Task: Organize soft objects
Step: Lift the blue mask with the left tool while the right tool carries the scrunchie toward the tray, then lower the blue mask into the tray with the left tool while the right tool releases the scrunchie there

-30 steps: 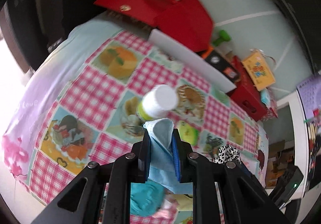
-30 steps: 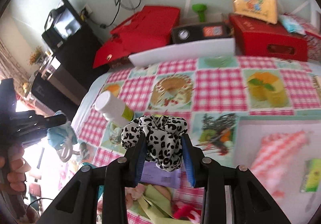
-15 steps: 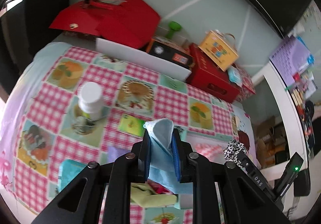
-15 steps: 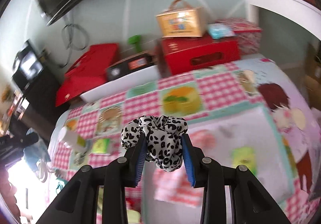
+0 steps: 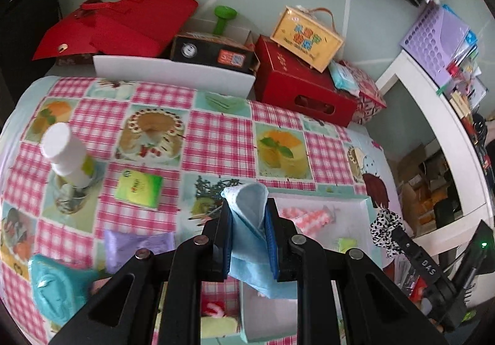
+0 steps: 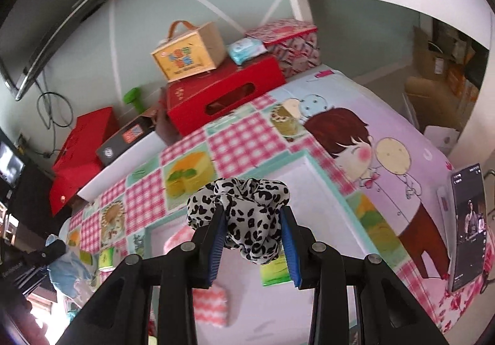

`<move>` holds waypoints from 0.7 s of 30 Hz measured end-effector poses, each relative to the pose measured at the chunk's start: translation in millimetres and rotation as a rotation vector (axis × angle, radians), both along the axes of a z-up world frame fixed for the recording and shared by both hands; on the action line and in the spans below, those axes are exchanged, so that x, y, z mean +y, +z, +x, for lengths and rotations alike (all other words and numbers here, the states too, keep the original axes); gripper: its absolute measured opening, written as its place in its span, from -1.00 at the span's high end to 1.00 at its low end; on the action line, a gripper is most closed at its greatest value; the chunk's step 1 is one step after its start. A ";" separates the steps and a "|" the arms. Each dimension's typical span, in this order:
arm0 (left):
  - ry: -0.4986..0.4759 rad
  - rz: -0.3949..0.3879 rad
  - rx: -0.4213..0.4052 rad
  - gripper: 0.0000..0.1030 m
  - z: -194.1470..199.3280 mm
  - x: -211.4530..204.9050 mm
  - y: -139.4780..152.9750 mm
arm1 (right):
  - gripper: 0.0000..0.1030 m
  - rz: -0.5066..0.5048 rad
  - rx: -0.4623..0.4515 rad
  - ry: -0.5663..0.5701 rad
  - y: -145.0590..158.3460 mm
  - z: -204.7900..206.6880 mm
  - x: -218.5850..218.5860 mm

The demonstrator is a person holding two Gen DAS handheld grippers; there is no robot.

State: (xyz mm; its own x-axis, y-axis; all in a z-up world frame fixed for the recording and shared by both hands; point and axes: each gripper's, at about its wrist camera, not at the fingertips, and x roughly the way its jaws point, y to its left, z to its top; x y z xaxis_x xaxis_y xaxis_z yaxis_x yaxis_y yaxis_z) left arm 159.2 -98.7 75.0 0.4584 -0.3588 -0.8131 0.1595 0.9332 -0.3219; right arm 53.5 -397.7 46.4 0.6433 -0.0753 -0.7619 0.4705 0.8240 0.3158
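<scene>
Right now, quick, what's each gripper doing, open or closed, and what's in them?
Left gripper: closed on the light blue cloth.
Right gripper: closed on the leopard-print scrunchie.

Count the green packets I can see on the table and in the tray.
2. One green packet lies on the checked tablecloth right of the white bottle; another green packet lies in the white tray, partly hidden by the right gripper. Others may be hidden.

The left gripper pinches a folded light-blue cloth above the checked tablecloth, while the right gripper at the right edge clasps a leopard-print scrunchie.
</scene>
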 end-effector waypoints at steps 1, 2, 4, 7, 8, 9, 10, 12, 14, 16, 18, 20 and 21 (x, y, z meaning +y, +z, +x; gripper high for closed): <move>-0.005 0.003 0.009 0.62 3.2 -6.4 -6.8 | 0.29 0.002 0.004 -0.004 -2.3 0.4 -2.4; -0.009 0.004 0.015 0.62 4.9 -10.4 -11.4 | 0.29 0.004 0.007 -0.009 -4.5 0.8 -4.5; -0.015 0.015 0.021 0.62 8.4 -19.4 -20.8 | 0.29 0.010 0.014 -0.020 -9.6 3.2 -10.0; -0.023 0.035 0.025 0.62 13.8 -33.7 -34.3 | 0.29 0.014 0.032 -0.032 -16.8 7.9 -16.7; -0.026 0.040 0.028 0.62 14.6 -36.3 -37.9 | 0.29 0.010 0.038 -0.035 -18.6 8.9 -17.8; -0.027 0.047 0.029 0.62 16.0 -38.8 -41.2 | 0.29 0.007 0.045 -0.039 -20.8 10.1 -18.9; -0.025 0.062 0.028 0.62 17.3 -41.1 -45.0 | 0.29 0.003 0.054 -0.043 -22.8 11.4 -19.6; -0.018 0.081 0.023 0.62 19.3 -41.3 -48.8 | 0.29 -0.008 0.068 -0.045 -26.3 14.5 -20.3; -0.012 0.091 0.021 0.62 22.5 -39.9 -51.5 | 0.29 -0.016 0.078 -0.045 -29.3 17.3 -20.3; -0.002 0.103 0.014 0.62 25.7 -37.7 -52.9 | 0.29 -0.025 0.089 -0.038 -33.1 20.6 -19.3; 0.009 0.110 0.010 0.62 28.5 -35.3 -54.0 | 0.27 -0.040 0.102 -0.034 -36.2 24.2 -18.3; 0.015 0.103 0.008 0.62 31.9 -32.8 -55.7 | 0.24 -0.069 0.126 -0.034 -41.0 29.6 -16.8; 0.017 0.102 0.004 0.62 33.4 -32.2 -56.4 | 0.24 -0.076 0.138 -0.030 -44.5 32.3 -15.7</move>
State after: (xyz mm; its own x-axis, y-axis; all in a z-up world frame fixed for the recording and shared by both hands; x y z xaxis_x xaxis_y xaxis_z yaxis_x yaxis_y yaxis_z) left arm 192.6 -130.9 18.6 0.4603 -0.2660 -0.8470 0.1424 0.9638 -0.2253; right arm 85.8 -413.4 1.8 0.5293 -0.1538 -0.8344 0.5299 0.8280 0.1836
